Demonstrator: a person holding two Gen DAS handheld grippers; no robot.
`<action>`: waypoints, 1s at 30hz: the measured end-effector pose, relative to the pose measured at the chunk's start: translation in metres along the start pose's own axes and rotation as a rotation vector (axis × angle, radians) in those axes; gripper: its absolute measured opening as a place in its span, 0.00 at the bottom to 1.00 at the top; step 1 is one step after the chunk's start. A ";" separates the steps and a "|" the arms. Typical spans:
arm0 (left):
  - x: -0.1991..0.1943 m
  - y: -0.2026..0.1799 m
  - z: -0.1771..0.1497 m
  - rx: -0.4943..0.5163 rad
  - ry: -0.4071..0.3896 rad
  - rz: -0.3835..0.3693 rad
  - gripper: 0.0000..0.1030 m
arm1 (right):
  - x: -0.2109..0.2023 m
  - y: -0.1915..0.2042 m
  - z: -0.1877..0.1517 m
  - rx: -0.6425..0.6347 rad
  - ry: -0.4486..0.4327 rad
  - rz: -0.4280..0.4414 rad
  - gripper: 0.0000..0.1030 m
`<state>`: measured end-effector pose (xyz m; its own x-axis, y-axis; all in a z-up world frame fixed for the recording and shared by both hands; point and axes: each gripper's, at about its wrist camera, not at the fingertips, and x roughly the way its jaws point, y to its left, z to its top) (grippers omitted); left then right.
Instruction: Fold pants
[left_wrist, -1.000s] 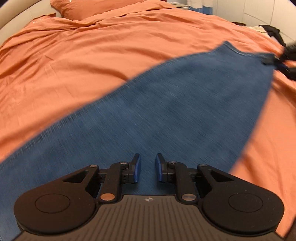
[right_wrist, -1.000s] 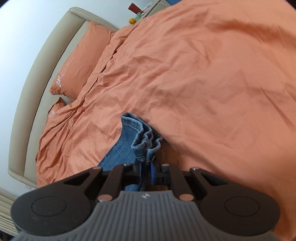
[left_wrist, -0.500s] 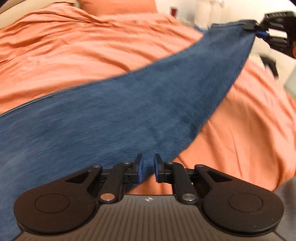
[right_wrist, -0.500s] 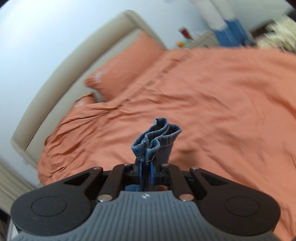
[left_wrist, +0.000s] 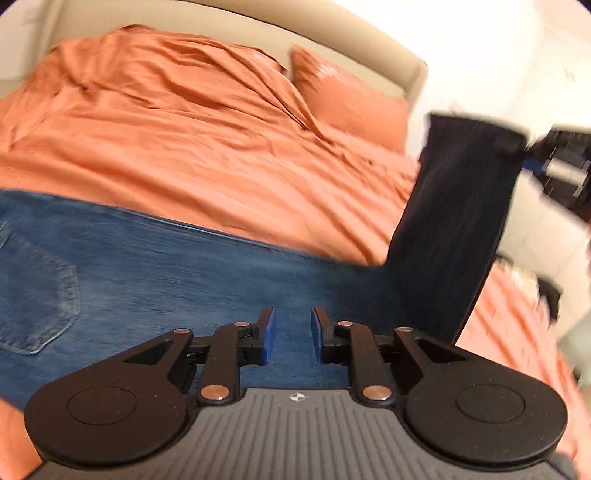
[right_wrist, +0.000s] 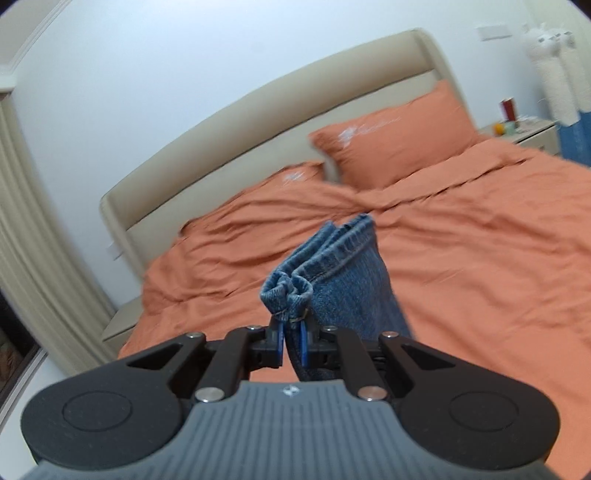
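Observation:
Blue denim pants (left_wrist: 166, 273) lie flat across the orange bed, a back pocket showing at the left. My left gripper (left_wrist: 289, 334) is open and empty just above the denim near mid-leg. The leg end (left_wrist: 458, 206) rises steeply at the right, lifted by my right gripper (left_wrist: 532, 162). In the right wrist view my right gripper (right_wrist: 291, 341) is shut on the bunched hems (right_wrist: 325, 266) of the pants, held high above the bed.
The orange duvet (right_wrist: 461, 258) covers the bed, with two orange pillows (right_wrist: 399, 140) against a beige headboard (right_wrist: 258, 122). A nightstand (right_wrist: 524, 131) with small items stands at the far right, curtains (right_wrist: 33, 240) at the left.
My right gripper has lifted the hems higher and carried them toward the waist end, so the leg now stands up steeply. My left gripper has shifted along the pants, bringing the back pocket into view.

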<state>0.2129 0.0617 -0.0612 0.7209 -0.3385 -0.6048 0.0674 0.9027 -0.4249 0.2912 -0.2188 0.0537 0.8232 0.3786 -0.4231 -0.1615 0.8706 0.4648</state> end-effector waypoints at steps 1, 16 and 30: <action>-0.005 0.008 0.001 -0.025 -0.010 -0.003 0.21 | 0.011 0.012 -0.010 0.001 0.019 0.011 0.04; -0.014 0.103 -0.017 -0.314 0.012 -0.020 0.44 | 0.140 0.066 -0.247 -0.151 0.492 -0.047 0.06; 0.072 0.121 -0.002 -0.404 0.120 -0.067 0.62 | 0.092 0.024 -0.198 -0.150 0.437 0.053 0.39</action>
<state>0.2717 0.1454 -0.1578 0.6371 -0.4433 -0.6305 -0.1816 0.7087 -0.6817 0.2558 -0.1008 -0.1281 0.5102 0.4929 -0.7049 -0.3008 0.8700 0.3906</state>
